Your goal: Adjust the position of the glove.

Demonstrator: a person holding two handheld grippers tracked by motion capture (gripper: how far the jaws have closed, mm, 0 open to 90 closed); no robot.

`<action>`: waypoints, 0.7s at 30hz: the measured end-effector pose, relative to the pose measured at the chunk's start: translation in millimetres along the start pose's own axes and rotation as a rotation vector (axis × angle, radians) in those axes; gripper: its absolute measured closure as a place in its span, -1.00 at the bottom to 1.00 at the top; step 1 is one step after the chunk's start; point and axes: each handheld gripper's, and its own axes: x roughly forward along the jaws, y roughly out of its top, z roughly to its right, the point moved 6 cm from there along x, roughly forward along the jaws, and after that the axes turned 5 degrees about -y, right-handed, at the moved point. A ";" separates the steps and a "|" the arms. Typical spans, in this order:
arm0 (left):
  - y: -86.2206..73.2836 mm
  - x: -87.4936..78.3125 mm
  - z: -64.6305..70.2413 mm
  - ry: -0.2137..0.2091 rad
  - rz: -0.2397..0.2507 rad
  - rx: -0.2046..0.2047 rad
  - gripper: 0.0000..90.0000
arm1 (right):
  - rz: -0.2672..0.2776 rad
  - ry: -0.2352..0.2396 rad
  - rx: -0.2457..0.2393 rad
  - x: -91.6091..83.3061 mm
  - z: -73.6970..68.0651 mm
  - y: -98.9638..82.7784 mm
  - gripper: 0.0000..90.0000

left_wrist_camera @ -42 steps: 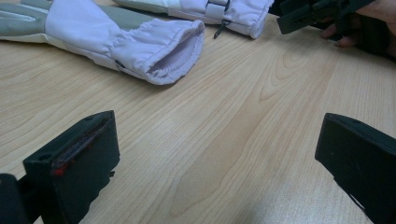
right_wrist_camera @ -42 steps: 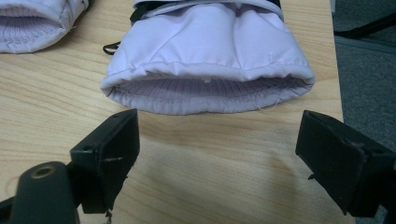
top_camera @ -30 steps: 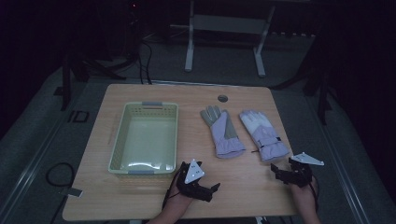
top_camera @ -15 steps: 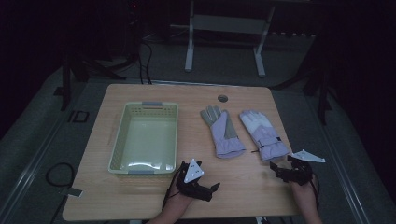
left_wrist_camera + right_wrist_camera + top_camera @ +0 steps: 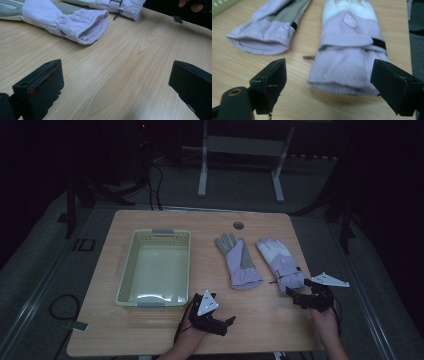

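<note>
Two lilac winter gloves lie side by side on the wooden table (image 5: 200, 227), cuffs toward me. The left glove (image 5: 238, 261) lies palm up with a grey palm, and the right glove (image 5: 281, 262) has a white back. My right gripper (image 5: 296, 297) is open just short of the right glove's cuff (image 5: 344, 70), which lies between its spread jaws (image 5: 333, 85). My left gripper (image 5: 226, 324) rests open low over bare wood near the front edge. It (image 5: 116, 87) points at the left glove's cuff (image 5: 85, 28) some way off.
A pale green plastic basket (image 5: 129, 270) stands on the left half of the table with nothing in it. A round cable hole (image 5: 238, 225) sits near the far edge. Metal frame legs (image 5: 202, 165) stand on the floor beyond.
My right gripper has crept slightly forward and left toward the right glove's cuff. The left gripper has stayed put.
</note>
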 end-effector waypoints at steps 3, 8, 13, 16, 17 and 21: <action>0.0 0.0 0.1 0.001 0.000 0.000 -1.00 | 0.015 0.016 0.003 -0.4 -3.6 7.7 -0.70; 0.0 0.1 0.2 0.001 0.000 0.001 -1.00 | 0.024 0.017 -0.008 0.3 -8.0 20.9 -0.74; 0.0 0.1 0.2 0.001 0.001 0.002 -1.00 | 0.046 0.001 -0.014 0.2 -10.2 33.9 -0.76; 0.0 0.0 0.2 0.000 0.000 0.001 -1.00 | 0.022 0.063 0.007 1.0 -14.0 39.1 -0.67; 0.0 0.0 0.2 0.000 0.000 0.001 -1.00 | 0.007 0.094 0.021 2.2 -15.5 40.3 -0.67; 0.0 0.1 0.7 0.000 0.002 0.005 -1.00 | -0.015 0.106 0.012 7.7 -20.3 45.0 -0.70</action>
